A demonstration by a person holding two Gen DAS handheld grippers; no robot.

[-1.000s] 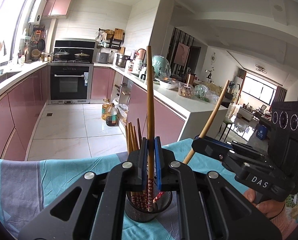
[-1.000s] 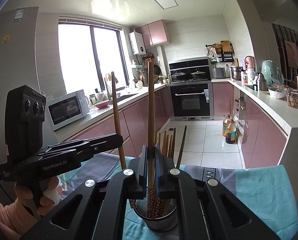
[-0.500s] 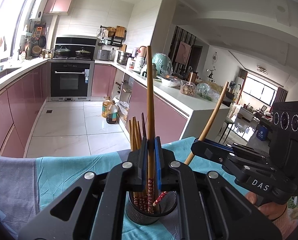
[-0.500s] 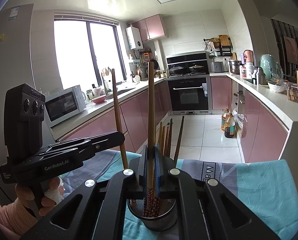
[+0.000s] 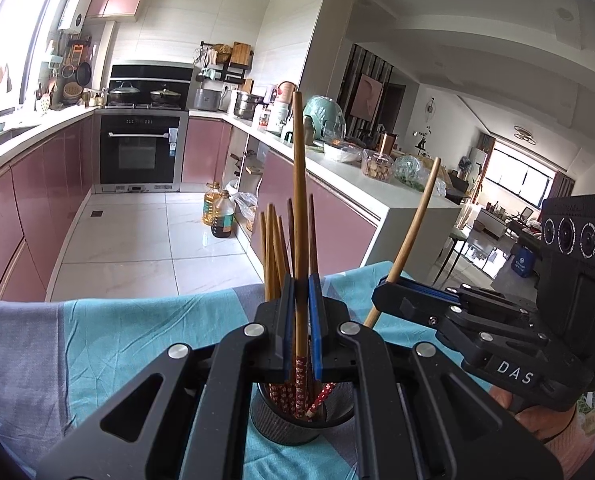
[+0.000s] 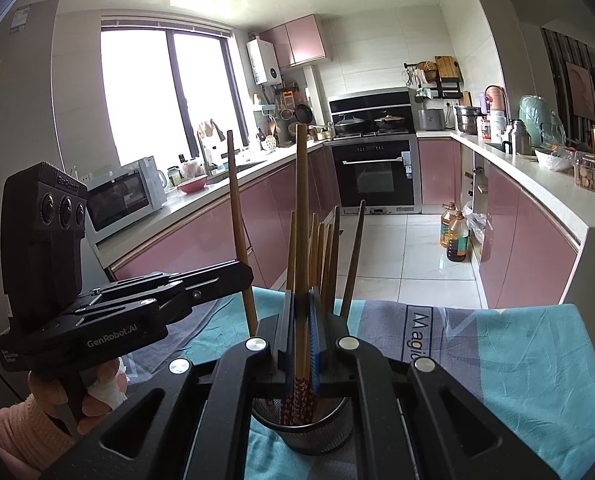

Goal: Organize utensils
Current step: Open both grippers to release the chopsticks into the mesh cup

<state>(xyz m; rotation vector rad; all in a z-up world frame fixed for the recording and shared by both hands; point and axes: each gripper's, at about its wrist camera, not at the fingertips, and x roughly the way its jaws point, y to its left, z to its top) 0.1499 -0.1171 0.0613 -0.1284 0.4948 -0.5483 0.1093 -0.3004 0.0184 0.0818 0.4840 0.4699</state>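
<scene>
My left gripper (image 5: 300, 322) is shut on a wooden chopstick (image 5: 299, 200) held upright, its red patterned end down inside a black mesh utensil cup (image 5: 297, 426) with several other chopsticks (image 5: 273, 252). My right gripper (image 6: 300, 338) is shut on another wooden chopstick (image 6: 302, 208), also upright with its lower end in the same mesh cup (image 6: 309, 434). Each gripper shows in the other's view: the right gripper (image 5: 385, 294) holds its chopstick (image 5: 415, 224) slanted; the left gripper (image 6: 241, 276) holds its chopstick (image 6: 237, 216) upright.
The cup stands on a table covered by a teal and grey cloth (image 5: 117, 328). Beyond the table edge lie a tiled kitchen floor (image 5: 137, 236), pink cabinets (image 6: 201, 240), an oven (image 6: 377, 172) and oil bottles (image 5: 219, 214).
Both grippers have lowered their chopsticks further into the mesh cup. Both stay shut.
</scene>
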